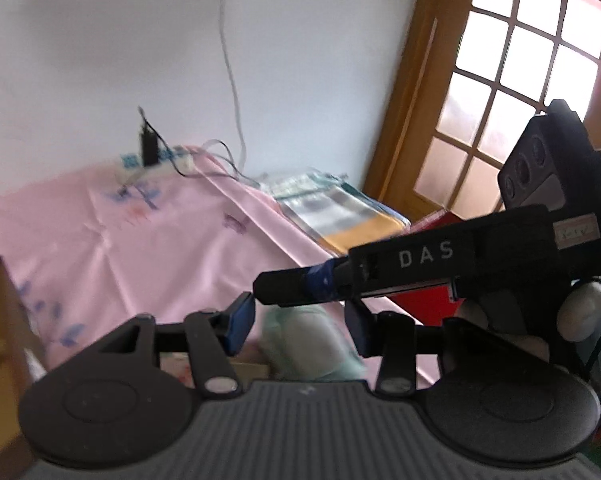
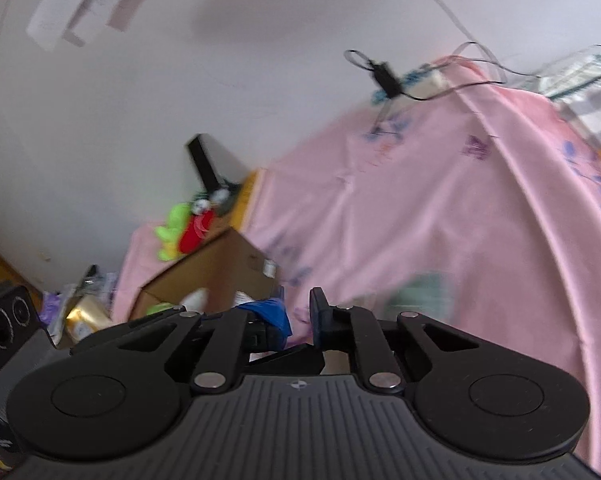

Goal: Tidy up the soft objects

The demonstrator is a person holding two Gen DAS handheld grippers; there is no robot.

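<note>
The soft green thing (image 1: 312, 344) sits between the left gripper (image 1: 300, 320) fingers, w/ pads apart, not touching. At 3 o'clock, the right gripper (image 1: 260, 284) looks shut, empty.

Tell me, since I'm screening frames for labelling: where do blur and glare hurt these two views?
Left wrist view: the window blows out to white, and the pale green soft item behind the left claw is smeared. Right wrist view: motion blur softens the pink cloth, cardboard box and green plush; fisheye bends both views' edges.
</note>
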